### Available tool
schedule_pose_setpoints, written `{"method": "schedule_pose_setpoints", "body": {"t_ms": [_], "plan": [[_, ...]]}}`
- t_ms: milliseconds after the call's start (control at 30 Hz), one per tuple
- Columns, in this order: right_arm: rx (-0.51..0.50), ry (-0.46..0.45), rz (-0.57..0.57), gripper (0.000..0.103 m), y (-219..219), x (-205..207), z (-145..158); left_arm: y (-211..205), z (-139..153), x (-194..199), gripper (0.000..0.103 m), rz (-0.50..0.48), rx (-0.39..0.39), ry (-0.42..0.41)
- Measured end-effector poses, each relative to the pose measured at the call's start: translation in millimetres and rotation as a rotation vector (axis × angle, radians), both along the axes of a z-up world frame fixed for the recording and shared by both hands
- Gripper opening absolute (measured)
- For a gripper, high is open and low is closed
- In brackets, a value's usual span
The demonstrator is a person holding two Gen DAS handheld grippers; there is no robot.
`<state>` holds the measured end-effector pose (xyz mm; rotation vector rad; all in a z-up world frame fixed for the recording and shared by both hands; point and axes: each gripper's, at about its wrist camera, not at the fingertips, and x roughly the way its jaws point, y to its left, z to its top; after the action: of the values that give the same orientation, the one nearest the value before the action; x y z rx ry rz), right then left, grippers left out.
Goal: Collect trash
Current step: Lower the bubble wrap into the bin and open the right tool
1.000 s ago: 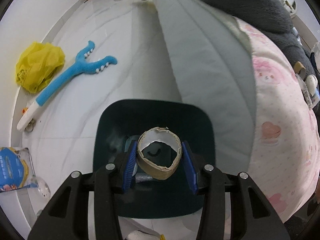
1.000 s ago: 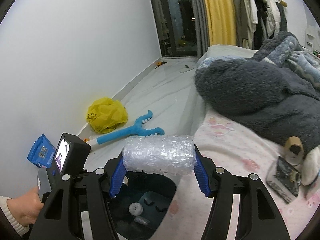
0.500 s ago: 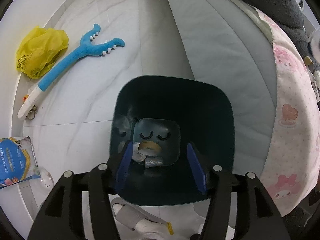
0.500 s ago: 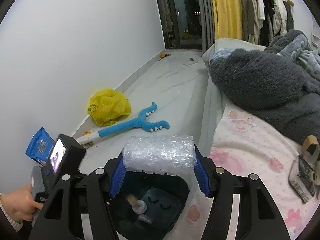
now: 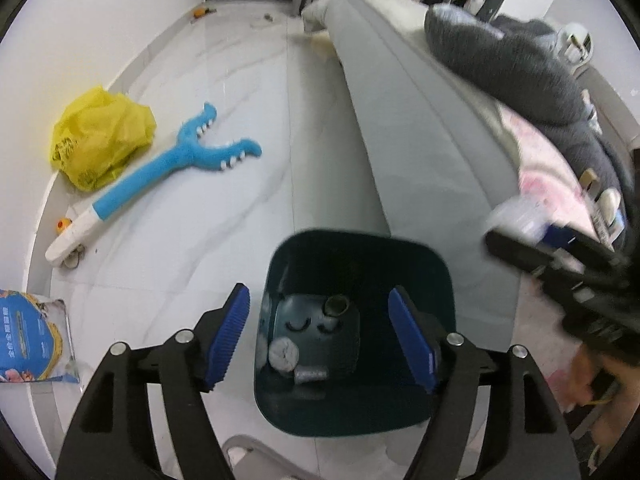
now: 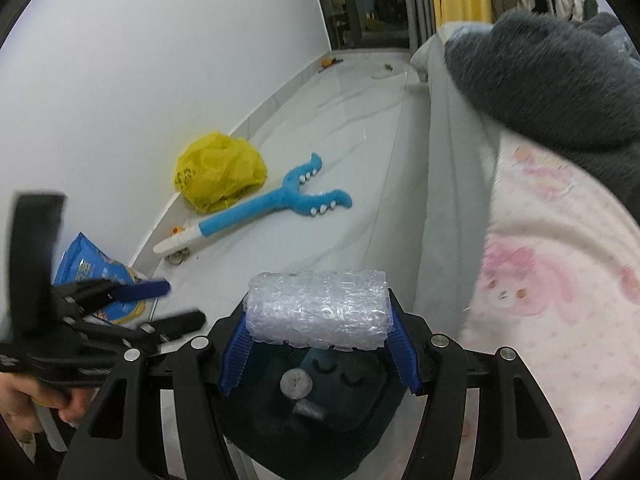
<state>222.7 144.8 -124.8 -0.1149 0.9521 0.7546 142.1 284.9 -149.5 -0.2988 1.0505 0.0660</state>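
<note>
A dark teal trash bin [image 5: 352,264] stands on the white floor beside the bed. In it lie a cardboard ring [image 5: 338,306], a round grey wad [image 5: 284,354] and a small grey roll [image 5: 310,376]. My left gripper [image 5: 318,296] hangs above the bin with its jaws opening and nothing between them. My right gripper [image 6: 318,320] is shut on a roll of bubble wrap [image 6: 318,308] just over the bin [image 6: 360,420]. In the left wrist view the right gripper [image 5: 560,256] shows blurred at the right edge. The left gripper [image 6: 120,304] shows at the left of the right wrist view.
By the wall lie a yellow plastic bag [image 5: 100,136], a blue plush grabber toy [image 5: 180,168], a small rubber duck [image 5: 63,224] and a blue snack packet [image 5: 28,340]. The bed with a pink sheet [image 6: 560,280] and a grey blanket [image 6: 540,60] fills the right. A slipper [image 5: 248,456] lies near the bin.
The left gripper let go of the cardboard ring, which now lies in the bin, then opened wider and drew back. The right gripper sank with the bubble wrap over the bin.
</note>
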Motion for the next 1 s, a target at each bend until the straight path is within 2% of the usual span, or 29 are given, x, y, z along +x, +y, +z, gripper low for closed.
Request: {"method": "schedule_pose_setpoints", "body": {"t_ms": [367,533,667,800,900,1000], "plan": [[-0.083,0.105,0.028,0.062,25,-6,-43,0,54,-11,0.083,-0.004,0.061,-0.237],[-0.130,0.152,0.045,0.062,29,-11,-66,-6,75,-12,0.088,-0.007,0.100,-0.316],[-0.159,0.170,0.054,0.062,30,-14,-74,-13,92,-17,0.088,-0.003,0.105,-0.390],[-0.171,0.178,0.066,0.062,32,-17,-77,-22,110,-24,0.091,-0.004,0.156,-0.462],[-0.181,0.181,0.083,0.062,32,-20,-78,-21,122,-28,0.094,0.039,0.173,-0.512],[-0.184,0.192,0.096,0.068,32,-21,-79,-22,132,-30,0.095,0.059,0.191,-0.551]]}}
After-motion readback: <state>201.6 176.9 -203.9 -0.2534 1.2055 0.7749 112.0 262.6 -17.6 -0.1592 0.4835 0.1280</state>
